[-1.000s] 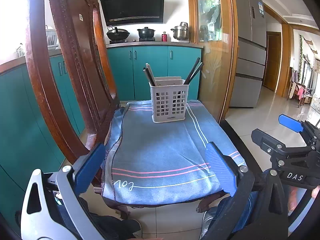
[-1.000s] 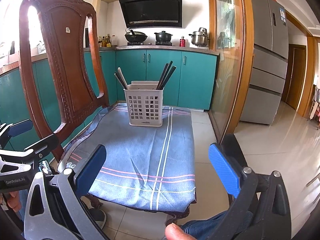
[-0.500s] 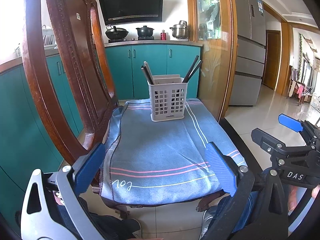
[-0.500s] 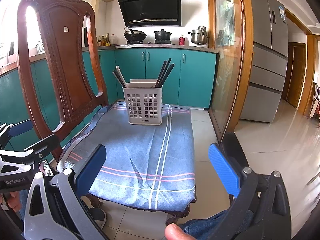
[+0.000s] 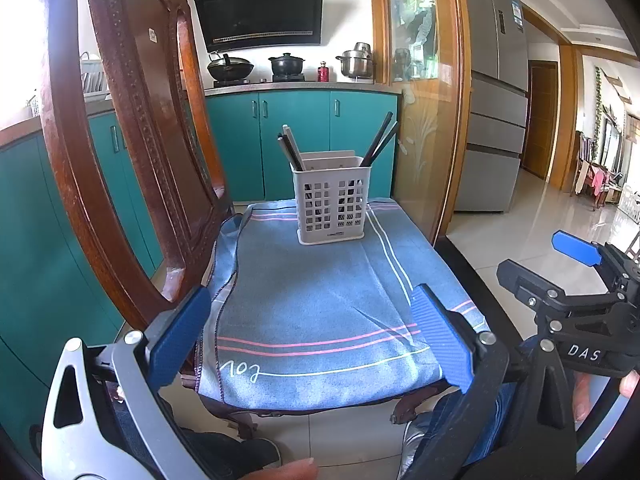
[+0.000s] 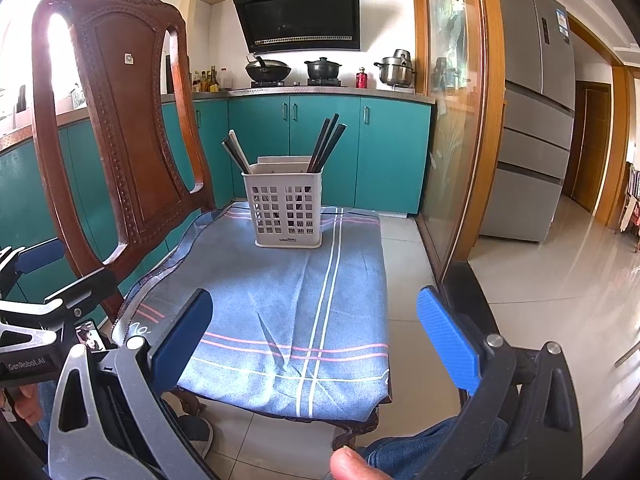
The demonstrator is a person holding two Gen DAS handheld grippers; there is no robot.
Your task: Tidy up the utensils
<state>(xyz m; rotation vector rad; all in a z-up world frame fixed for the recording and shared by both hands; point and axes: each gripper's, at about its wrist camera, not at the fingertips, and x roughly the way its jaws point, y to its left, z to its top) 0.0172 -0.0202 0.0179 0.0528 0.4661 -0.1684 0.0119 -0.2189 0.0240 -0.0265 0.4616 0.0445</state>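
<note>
Where it stands on the cloth [image 5: 312, 304], the basket [image 5: 330, 208] holds chopsticks [image 5: 379, 140].

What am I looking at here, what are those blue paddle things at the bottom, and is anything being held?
No robot here: a person holds a two-finger tool in each hand, each with a camera looking along its fingers. The blue paddles are those fingers. One picture comes from the left gripper, the other from the right gripper. Both are open and hold nothing. Ahead is a wooden chair with a blue cloth over its seat. On the cloth stands a white slotted utensil basket with dark chopsticks leaning out on both sides.
</note>
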